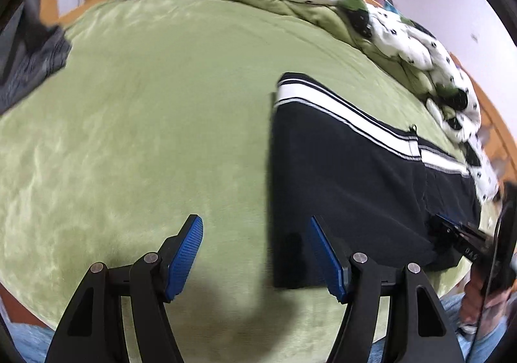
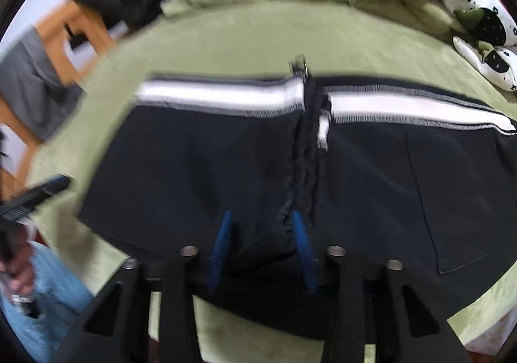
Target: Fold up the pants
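My left gripper [image 1: 255, 253] hangs wide open and empty over the bed [image 1: 145, 120]. My right gripper [image 2: 261, 250] has its jaws part-open around the pants [image 2: 200, 162] near edge; I cannot tell whether they grip it. Risk: a shallow bite there slips and the folded layers shift.

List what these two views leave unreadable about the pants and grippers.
- Right wrist view: motion blur smears the pants; whether the right gripper pinches cloth is unclear.
- Left wrist view: the pants' far end is cut off by the right gripper and frame edge.
- Left gripper: open, empty.
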Action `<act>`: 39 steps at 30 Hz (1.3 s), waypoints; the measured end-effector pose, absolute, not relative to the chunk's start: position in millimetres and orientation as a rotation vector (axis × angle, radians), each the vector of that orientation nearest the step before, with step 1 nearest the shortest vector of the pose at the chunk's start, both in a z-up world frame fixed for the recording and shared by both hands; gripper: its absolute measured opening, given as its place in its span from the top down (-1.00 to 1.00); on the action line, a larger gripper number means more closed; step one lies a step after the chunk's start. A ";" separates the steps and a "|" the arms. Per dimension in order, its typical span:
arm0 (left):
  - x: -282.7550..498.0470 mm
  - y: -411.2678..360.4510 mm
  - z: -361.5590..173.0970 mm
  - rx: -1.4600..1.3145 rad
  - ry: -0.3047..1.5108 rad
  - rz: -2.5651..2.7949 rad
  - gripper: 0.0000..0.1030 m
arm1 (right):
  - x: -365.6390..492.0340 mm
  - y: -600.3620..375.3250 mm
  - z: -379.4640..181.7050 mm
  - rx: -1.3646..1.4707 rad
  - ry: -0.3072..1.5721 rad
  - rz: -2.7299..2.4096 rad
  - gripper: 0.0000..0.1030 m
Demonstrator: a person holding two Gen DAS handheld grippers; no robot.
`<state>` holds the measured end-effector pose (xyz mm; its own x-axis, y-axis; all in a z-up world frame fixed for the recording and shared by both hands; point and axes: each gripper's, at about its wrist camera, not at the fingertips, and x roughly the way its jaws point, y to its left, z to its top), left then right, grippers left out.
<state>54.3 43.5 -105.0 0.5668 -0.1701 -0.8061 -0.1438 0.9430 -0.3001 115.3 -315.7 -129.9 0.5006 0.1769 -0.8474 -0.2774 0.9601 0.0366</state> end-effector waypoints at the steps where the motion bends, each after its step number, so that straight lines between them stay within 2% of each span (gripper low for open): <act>1: 54.3 47.8 -109.4 -0.371 0.974 -0.015 -0.27 | 112.4 -316.6 -132.8 -0.138 0.988 0.247 0.79; 4: 55.0 53.1 -118.4 -0.394 0.983 -0.017 -0.27 | 98.2 -329.2 -123.9 -0.109 0.906 0.274 0.83; 6: 54.4 56.3 -120.6 -0.408 0.990 -0.029 -0.27 | 86.4 -355.5 -114.6 0.059 0.855 0.299 0.84; 8: 53.5 60.7 -119.2 -0.442 0.974 -0.056 -0.27 | 79.0 -376.0 -118.5 0.204 0.859 0.317 0.84; 11: 57.5 60.1 -120.1 -0.466 0.984 -0.079 -0.27 | 74.7 -371.8 -146.9 0.155 0.955 0.275 0.79; 14: 59.3 55.2 -120.3 -0.468 0.986 -0.105 -0.27 | 68.4 -359.0 -146.7 0.039 0.952 0.272 0.57; 15: 60.3 52.7 -119.9 -0.467 0.983 -0.111 -0.27 | 68.8 -359.0 -140.4 0.040 0.953 0.288 0.25; 16: 61.0 51.1 -120.1 -0.465 0.982 -0.116 -0.27 | 71.1 -360.6 -135.5 0.067 0.952 0.298 0.05; 17: 62.2 49.4 -120.3 -0.465 0.981 -0.123 -0.27 | 74.2 -361.8 -132.6 0.095 0.942 0.298 0.03; 24: 62.3 45.3 -112.7 -0.451 0.937 -0.126 -0.27 | 147.9 -367.6 -154.7 0.222 1.038 0.252 0.05; 26: 63.8 46.6 -112.2 -0.460 0.925 -0.117 -0.27 | 159.6 -363.7 -167.0 0.269 1.074 0.279 0.39; 27: 65.0 47.2 -112.2 -0.469 0.923 -0.116 -0.27 | 159.2 -359.8 -166.0 0.238 1.064 0.289 0.70; 28: 65.8 47.9 -112.2 -0.480 0.921 -0.121 -0.27 | 155.5 -355.1 -158.3 0.186 1.016 0.298 0.73; 30: 64.7 48.7 -112.6 -0.487 0.915 -0.140 -0.27 | 146.9 -364.4 -136.6 0.245 0.893 0.332 0.73; 32: 65.4 43.9 -111.0 -0.475 0.904 -0.157 -0.27 | 145.0 -382.4 -127.9 0.350 0.854 0.356 0.72; 34: 68.9 32.7 -109.2 -0.445 0.903 -0.174 -0.27 | 149.9 -382.9 -141.0 0.310 0.910 0.314 0.49; 35: 69.9 28.1 -109.1 -0.426 0.910 -0.181 -0.27 | 153.2 -377.5 -150.4 0.274 0.956 0.281 0.44; 36: 69.4 24.0 -109.0 -0.404 0.919 -0.182 -0.27 | 154.0 -373.1 -163.2 0.225 1.011 0.252 0.45; 39: 65.7 11.1 -112.2 -0.334 0.941 -0.167 -0.27 | 133.1 -385.5 -152.4 0.278 0.921 0.269 0.44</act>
<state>65.7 11.1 -112.2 0.5812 -0.2841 -0.7626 -0.0042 0.9360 -0.3519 133.1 -385.5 -152.4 0.5767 0.3437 -0.7412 -0.1086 0.9314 0.3474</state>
